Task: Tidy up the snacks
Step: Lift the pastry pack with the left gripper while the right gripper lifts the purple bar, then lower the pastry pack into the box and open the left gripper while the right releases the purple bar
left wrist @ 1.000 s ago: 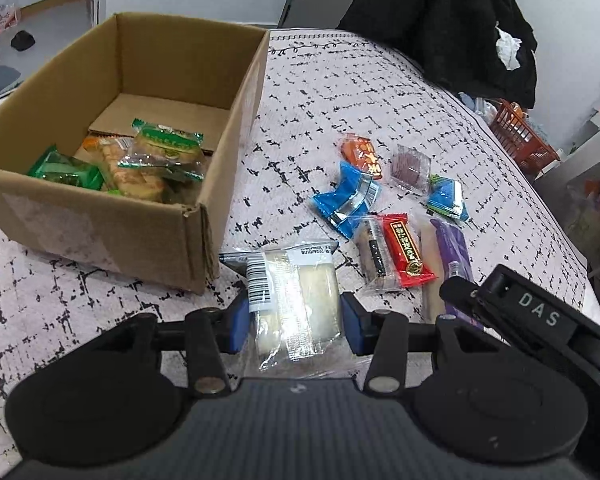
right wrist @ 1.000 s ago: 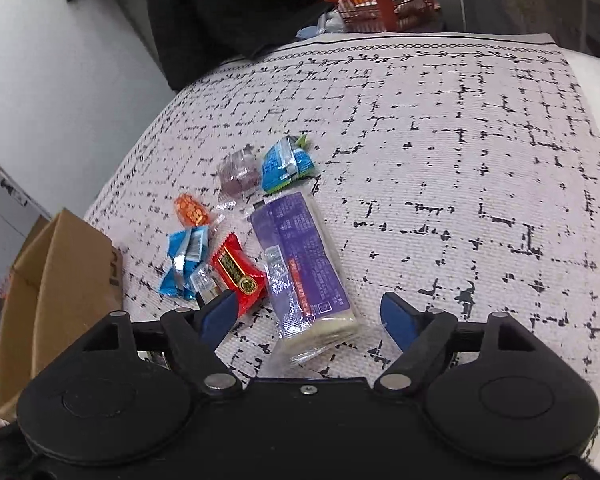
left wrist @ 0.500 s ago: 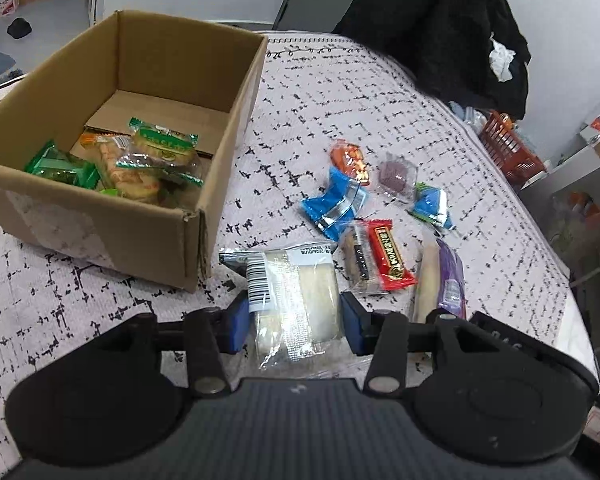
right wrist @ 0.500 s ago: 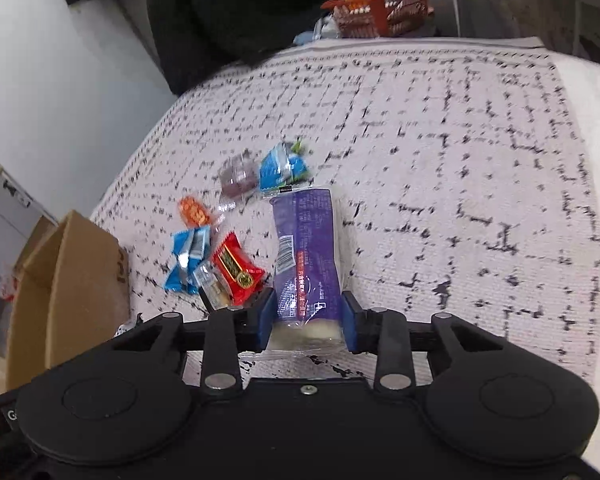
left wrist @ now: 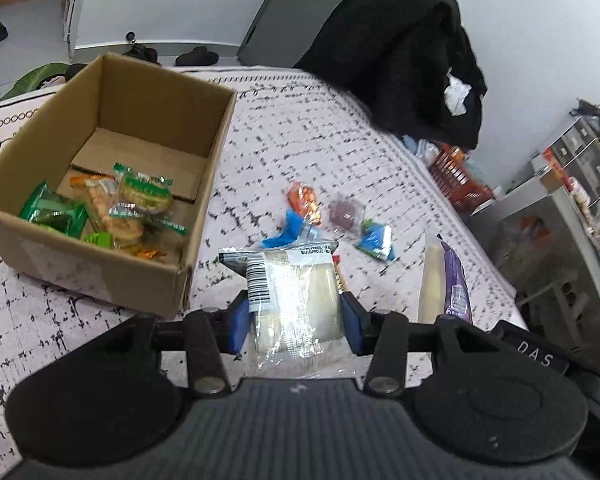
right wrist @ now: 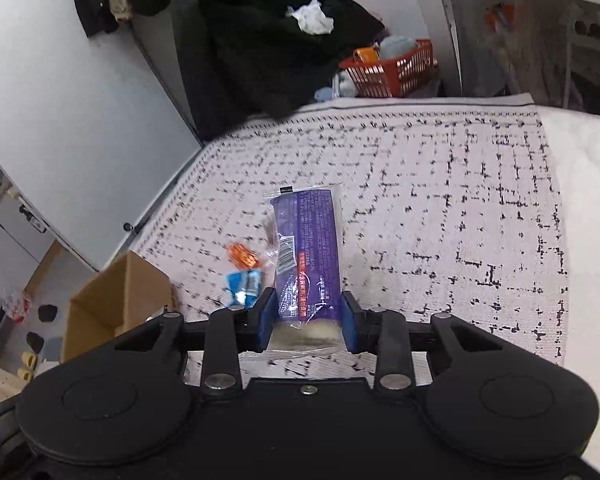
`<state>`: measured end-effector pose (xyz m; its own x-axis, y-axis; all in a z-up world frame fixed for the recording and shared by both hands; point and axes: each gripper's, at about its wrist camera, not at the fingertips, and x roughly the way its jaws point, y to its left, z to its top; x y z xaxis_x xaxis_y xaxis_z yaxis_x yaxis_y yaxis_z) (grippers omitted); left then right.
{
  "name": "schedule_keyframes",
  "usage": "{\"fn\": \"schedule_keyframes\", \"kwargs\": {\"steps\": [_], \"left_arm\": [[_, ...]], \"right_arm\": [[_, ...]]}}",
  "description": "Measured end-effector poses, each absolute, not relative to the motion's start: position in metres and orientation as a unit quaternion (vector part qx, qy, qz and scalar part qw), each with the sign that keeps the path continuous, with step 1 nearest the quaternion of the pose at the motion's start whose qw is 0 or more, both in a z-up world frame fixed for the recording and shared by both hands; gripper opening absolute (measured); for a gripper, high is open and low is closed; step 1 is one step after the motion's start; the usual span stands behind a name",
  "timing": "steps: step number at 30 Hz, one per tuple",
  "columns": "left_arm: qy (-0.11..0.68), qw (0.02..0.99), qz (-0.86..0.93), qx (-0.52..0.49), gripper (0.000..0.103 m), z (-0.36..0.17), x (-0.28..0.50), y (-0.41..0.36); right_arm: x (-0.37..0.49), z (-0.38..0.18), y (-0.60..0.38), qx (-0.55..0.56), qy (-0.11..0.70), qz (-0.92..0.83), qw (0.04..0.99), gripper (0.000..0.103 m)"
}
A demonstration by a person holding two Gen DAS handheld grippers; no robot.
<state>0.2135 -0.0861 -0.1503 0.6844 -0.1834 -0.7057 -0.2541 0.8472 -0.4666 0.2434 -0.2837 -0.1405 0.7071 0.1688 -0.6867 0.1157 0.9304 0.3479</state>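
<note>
My left gripper (left wrist: 294,316) is shut on a clear-wrapped pale snack pack (left wrist: 296,292) with a barcode, held above the bed just right of the open cardboard box (left wrist: 100,268). The box holds several green and orange snack packets (left wrist: 140,196). My right gripper (right wrist: 307,320) is shut on a long purple snack pack (right wrist: 306,248), lifted off the bed; it also shows in the left wrist view (left wrist: 446,280). Small loose snacks lie on the bedspread: an orange one (left wrist: 304,198), a blue one (left wrist: 296,228), a purple one (left wrist: 344,214) and a blue-green one (left wrist: 376,240).
The patterned bedspread (right wrist: 460,208) covers the bed. A black coat (left wrist: 400,56) hangs at the far end. A red basket (right wrist: 392,68) and a shelf unit (left wrist: 560,208) stand beyond the bed's right side. Shoes lie on the floor (right wrist: 36,320).
My right gripper shut on the purple pack and lifted it off the bed. My left gripper rose with the clear pack still held.
</note>
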Motion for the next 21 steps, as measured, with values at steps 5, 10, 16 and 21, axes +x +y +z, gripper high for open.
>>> {"fn": "schedule_keyframes", "kwargs": {"steps": [5,10,16,21], "left_arm": [[0.38,0.878,0.009,-0.291,0.046,-0.135,0.211,-0.074],[0.365,0.881,0.002,-0.303,0.046,-0.121,0.206,-0.062],[0.351,0.88,-0.002,-0.319,0.046,-0.111,0.201,-0.048],[0.341,0.878,-0.002,-0.335,0.046,-0.104,0.198,-0.03]], "right_arm": [[0.235,-0.121,-0.269,0.185,0.362,0.015,0.914,0.033],[0.228,-0.103,-0.255,0.183,0.348,0.018,0.919,0.032],[0.223,-0.085,-0.236,0.17,0.334,0.023,0.927,0.032],[0.221,-0.078,-0.219,0.171,0.326,0.03,0.929,0.032]]}}
